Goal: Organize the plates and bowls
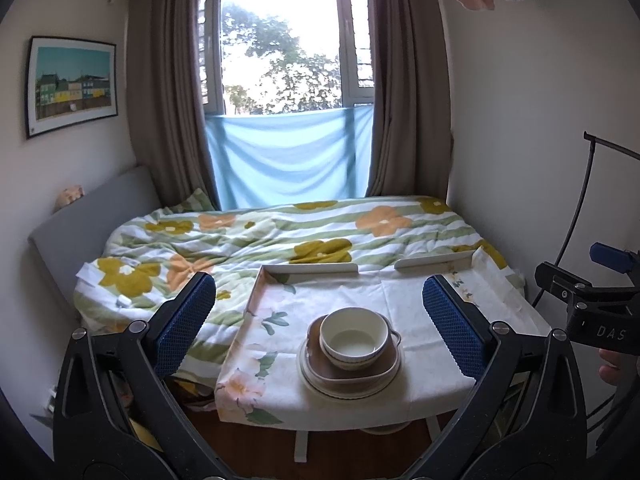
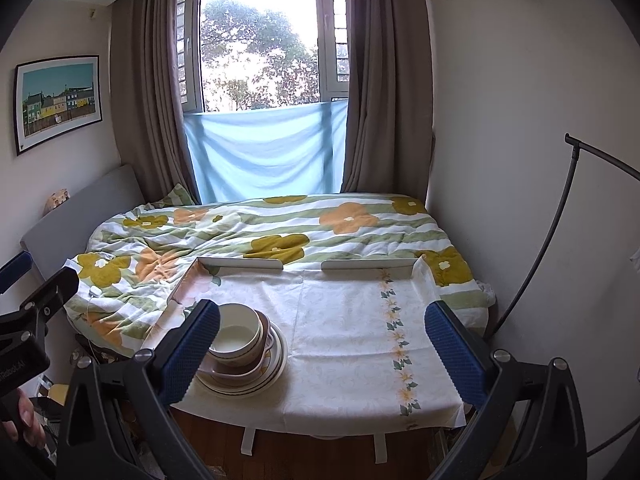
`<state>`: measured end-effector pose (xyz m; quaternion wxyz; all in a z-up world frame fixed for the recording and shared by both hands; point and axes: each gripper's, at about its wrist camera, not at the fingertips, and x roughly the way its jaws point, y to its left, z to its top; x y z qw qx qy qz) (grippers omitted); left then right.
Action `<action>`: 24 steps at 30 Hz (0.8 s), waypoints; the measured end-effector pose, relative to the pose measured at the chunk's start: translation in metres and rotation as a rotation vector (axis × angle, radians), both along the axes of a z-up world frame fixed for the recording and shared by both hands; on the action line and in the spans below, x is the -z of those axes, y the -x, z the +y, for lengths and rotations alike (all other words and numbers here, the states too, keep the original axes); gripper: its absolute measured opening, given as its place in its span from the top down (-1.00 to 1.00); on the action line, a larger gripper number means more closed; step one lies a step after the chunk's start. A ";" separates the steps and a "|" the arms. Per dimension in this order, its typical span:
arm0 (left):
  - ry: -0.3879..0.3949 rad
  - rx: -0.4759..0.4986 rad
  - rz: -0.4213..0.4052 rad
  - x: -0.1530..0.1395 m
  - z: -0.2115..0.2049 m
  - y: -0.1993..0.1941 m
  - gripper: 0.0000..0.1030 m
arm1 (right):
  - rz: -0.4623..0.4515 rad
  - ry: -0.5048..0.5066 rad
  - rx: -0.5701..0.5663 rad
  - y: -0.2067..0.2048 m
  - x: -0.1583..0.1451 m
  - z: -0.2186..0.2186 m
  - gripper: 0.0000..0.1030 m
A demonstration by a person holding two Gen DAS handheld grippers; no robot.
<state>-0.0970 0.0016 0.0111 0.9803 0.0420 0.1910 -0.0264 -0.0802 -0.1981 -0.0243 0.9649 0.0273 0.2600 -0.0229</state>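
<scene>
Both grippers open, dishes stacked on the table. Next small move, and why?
Probably ease the left gripper forward and down toward the bowl: it tops the stack on the plate, sits framed between the open left fingers, and nothing is held yet.

A cream bowl [image 1: 351, 338] with a thin dark line under its rim stands upright and empty, on top of the stack. Under it sits a brown dish [image 1: 360, 372] with small side handles, and that rests on a wide cream plate [image 1: 316, 378] with brown rings. The stack stands near the front edge of the cloth-covered desk [image 1: 280, 344].
</scene>
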 end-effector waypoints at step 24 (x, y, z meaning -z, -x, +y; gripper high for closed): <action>0.011 -0.059 -0.034 -0.005 0.002 -0.005 -1.00 | -0.002 0.003 -0.001 0.000 0.000 0.003 -0.98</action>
